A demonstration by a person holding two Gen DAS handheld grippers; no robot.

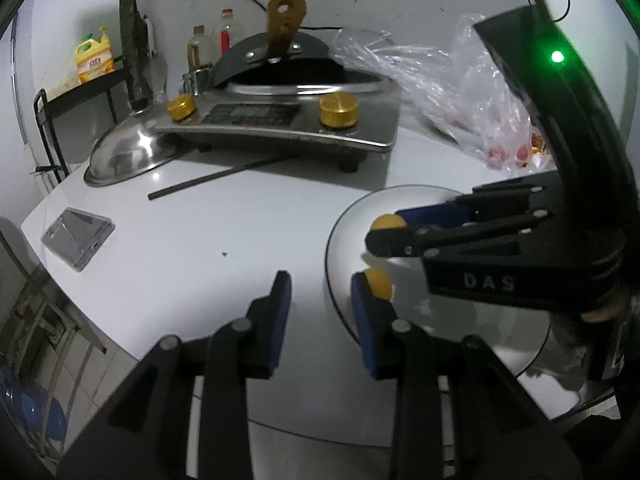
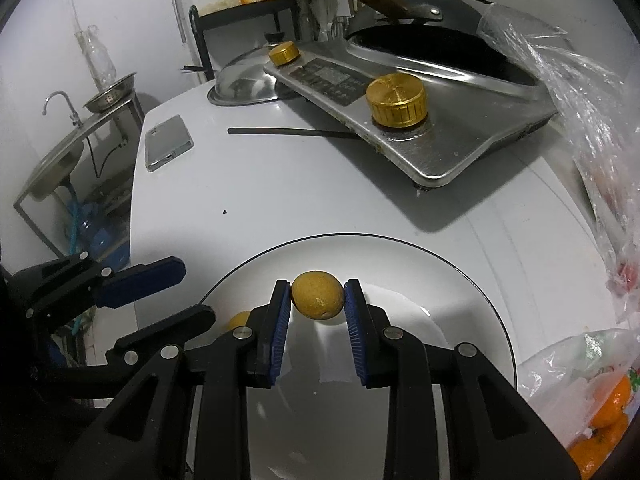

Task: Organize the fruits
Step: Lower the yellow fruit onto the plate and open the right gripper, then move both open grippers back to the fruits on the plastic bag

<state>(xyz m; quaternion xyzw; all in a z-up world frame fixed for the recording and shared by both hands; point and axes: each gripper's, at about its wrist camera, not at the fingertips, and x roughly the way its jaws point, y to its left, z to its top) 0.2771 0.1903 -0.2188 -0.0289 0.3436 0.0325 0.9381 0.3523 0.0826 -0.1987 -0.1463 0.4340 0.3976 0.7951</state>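
White table [image 2: 280, 200] carries a plate [image 2: 460, 280] near me. My right tongs [image 2: 316, 300] grip a lemon [image 2: 318, 295] over it; my left tongs [image 1: 320, 292] hang open, empty, beside another lemon [image 1: 380, 282].

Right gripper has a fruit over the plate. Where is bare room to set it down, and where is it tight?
Free: the plate centre and far side, and the white counter between phone, stove and plate. Crowded: the plate's left edge, with a second fruit and the left gripper.

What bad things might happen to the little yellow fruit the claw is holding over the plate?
The small round yellow-brown fruit is pinched only at its sides by the right gripper, so it might slip out. Dropped onto the smooth white plate, it may roll off the dark rim. It could also bump the second yellow fruit lying nearby.
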